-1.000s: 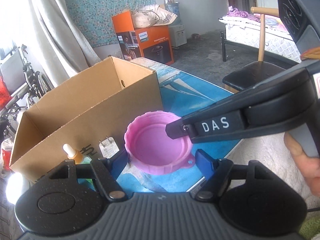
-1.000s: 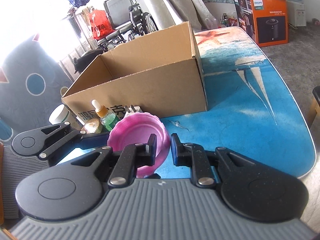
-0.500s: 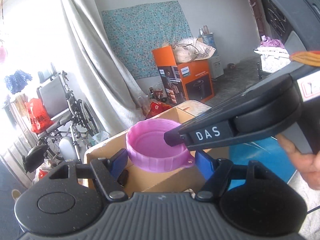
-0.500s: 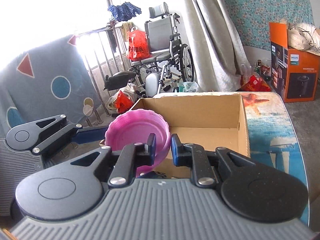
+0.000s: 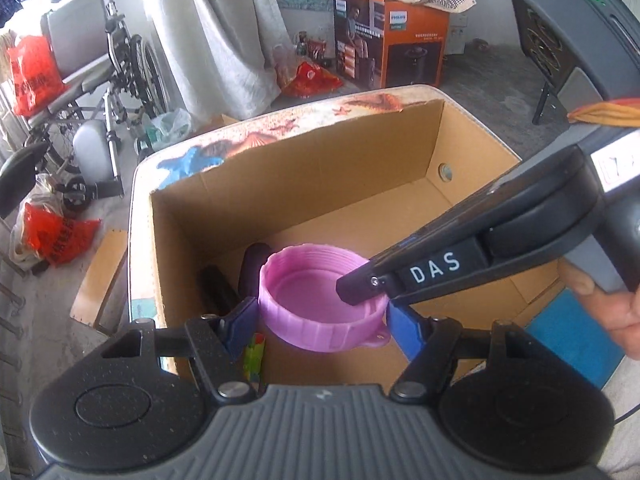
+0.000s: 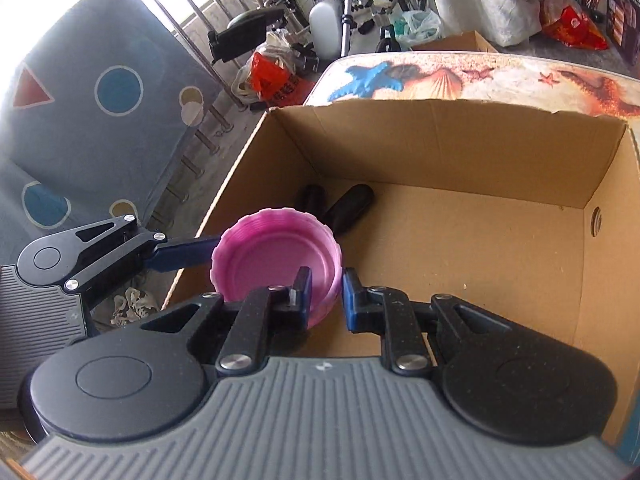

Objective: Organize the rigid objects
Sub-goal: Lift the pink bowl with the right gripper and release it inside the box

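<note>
A pink ribbed lid [image 5: 316, 300] hangs rim-up over the inside of the open cardboard box [image 5: 472, 128], near its left front corner. My left gripper [image 5: 324, 328] spans the lid's full width; its jaws are closing, with both blue pads against the lid's sides. My right gripper [image 6: 326, 294] is shut on the lid's [image 6: 272, 256] near rim, one pad inside and one outside. In the right wrist view the left gripper's blue finger [image 6: 180, 256] touches the lid's left side. Two dark cylinders [image 6: 348, 208] lie on the box floor beneath the lid.
The box [image 6: 440, 152] stands on a table with a sea-print top [image 6: 460, 76]. A small colourful item [image 5: 254, 356] shows below my left finger. A hand [image 5: 612, 312] holds the right gripper. Beyond the table are a wheelchair [image 5: 100, 60], red bags [image 5: 56, 236] and an orange carton [image 5: 400, 40].
Both grippers lifted the pink lid off the blue tabletop in front of the box and carried it over the near wall; it now hangs above the box's inside.
</note>
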Tool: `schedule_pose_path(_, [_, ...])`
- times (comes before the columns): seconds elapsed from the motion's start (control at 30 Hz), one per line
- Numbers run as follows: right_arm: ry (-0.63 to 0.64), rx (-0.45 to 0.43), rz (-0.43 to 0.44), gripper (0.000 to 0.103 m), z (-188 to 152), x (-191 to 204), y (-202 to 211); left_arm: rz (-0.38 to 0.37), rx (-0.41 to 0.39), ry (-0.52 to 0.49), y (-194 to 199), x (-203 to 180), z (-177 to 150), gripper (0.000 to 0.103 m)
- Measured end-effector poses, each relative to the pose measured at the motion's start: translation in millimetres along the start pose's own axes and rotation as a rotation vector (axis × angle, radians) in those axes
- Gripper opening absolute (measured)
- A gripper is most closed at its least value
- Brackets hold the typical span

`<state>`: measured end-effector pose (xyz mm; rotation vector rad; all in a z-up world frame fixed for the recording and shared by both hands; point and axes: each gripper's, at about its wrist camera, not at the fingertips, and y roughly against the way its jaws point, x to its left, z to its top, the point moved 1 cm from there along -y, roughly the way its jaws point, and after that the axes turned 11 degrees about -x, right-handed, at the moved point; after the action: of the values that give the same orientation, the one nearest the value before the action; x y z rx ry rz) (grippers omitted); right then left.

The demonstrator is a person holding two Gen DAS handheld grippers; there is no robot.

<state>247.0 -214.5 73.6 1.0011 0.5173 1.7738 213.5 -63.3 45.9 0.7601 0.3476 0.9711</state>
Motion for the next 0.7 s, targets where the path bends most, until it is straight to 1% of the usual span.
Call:
schedule_pose_path(0.1, [-0.047,0.11,0.005,0.016,-5,-12,-42,-0.013,0.082,0.008,-21,9,-7,0.071])
schedule_pose_path(0.17, [-0.07,0.166,0.01,0.015,-8,-19,-60,-0.016,0.123,0.008,-31,15,-11,0.071])
schedule_pose_path(0.23, [-0.08,0.21,0.016,0.016,-10,-21,-75,0.004,0.123,-0.032,-32,13,-12,0.07])
schedule_pose_path(0.27, [-0.084,0.231,0.018,0.016,-11,-21,-82,0.004,0.135,-0.049,-34,11,-11,0.071])
schedule_pose_path(0.37, [-0.086,0.3,0.026,0.016,-15,-22,-103,0.0,0.162,-0.082,-34,6,-10,0.073])
schedule_pose_path(0.43, [-0.105,0.344,0.05,0.016,-17,-21,-110,0.008,0.166,-0.093,-33,5,-9,0.073])
schedule_pose_path(0.47, [-0.108,0.354,0.063,0.018,-15,-20,-115,0.01,0.162,-0.091,-33,6,-8,0.073])
schedule_pose_path(0.57, [-0.094,0.351,0.079,0.018,-15,-18,-115,-0.005,0.153,-0.063,-28,6,-5,0.074])
schedule_pose_path(0.7, [-0.125,0.335,0.1,0.021,-18,-18,-104,-0.003,0.118,-0.046,-15,2,-1,0.074])
